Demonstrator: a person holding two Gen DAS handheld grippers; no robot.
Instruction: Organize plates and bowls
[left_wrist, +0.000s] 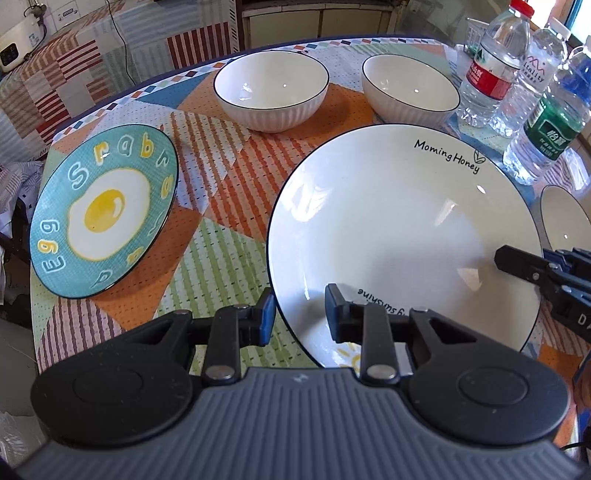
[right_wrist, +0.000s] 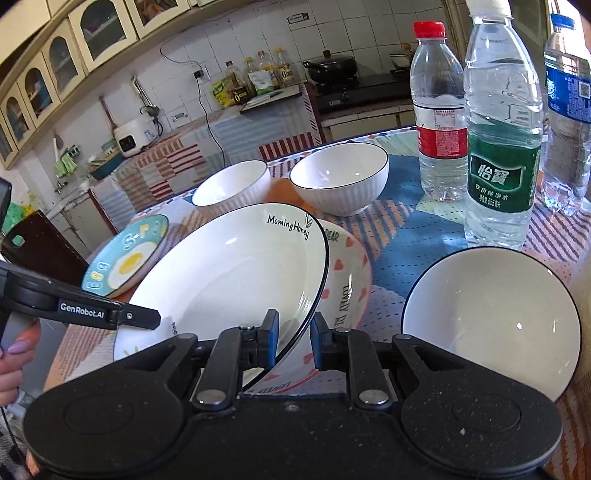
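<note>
Both grippers are gripping the white plate (right_wrist: 229, 273): left gripper (left_wrist: 300, 314) clenching its near rim, right gripper (right_wrist: 293, 341) clenching its right rim. Plate is tilting over the heart-patterned plate (right_wrist: 349, 280); keeping both hands level, lowering squarely onto it

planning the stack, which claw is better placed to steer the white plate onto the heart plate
Right. The right claw pinches the white plate rim directly over the heart plate; the left claw grips the far rim.
</note>
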